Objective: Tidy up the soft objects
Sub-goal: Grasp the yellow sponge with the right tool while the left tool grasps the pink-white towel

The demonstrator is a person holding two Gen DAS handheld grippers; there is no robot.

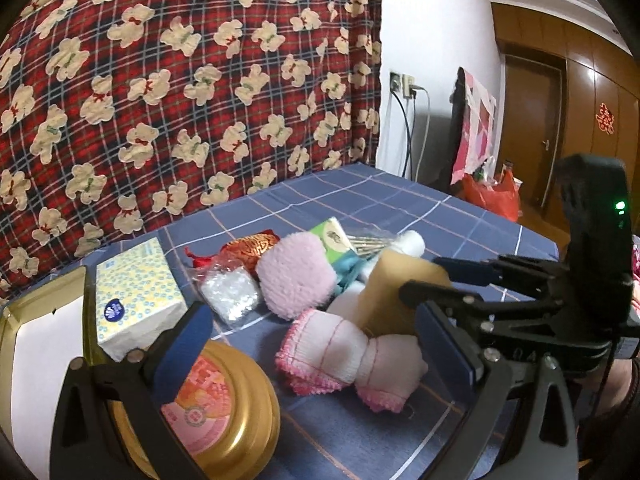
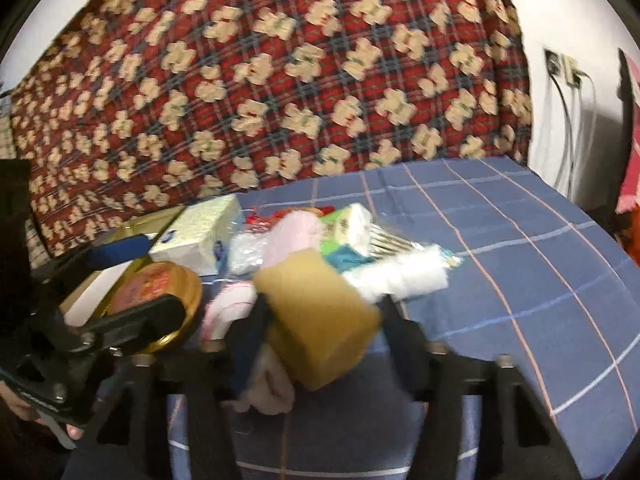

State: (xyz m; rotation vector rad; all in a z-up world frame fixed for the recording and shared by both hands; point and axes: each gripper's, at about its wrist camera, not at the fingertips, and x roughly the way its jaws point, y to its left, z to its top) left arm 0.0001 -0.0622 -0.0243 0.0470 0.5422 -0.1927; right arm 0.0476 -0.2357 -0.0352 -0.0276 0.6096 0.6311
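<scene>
Soft things lie piled on the blue checked bed sheet [image 1: 400,208]. A white cloth with pink trim [image 1: 344,354] lies between the wide-apart fingers of my open left gripper [image 1: 314,316], untouched. Behind it are a pink fluffy puff [image 1: 296,280] and a yellow-brown sponge [image 1: 394,286]. My right gripper [image 2: 324,308] is shut on the sponge [image 2: 320,320], which sits tilted between its pads, and reaches in from the right [image 1: 420,278] in the left wrist view. My left gripper [image 2: 160,276] shows at the left of the right wrist view.
A gold tin [image 1: 12,320] and its round gold lid [image 1: 224,408] sit at the left, with a patterned tissue pack [image 1: 136,292] beside them. A clear bag [image 1: 230,294], red pouch [image 1: 248,248], green tissue packet [image 1: 332,236] and white roll [image 1: 412,242] lie behind. A bear-print blanket [image 1: 180,80] rises at the back.
</scene>
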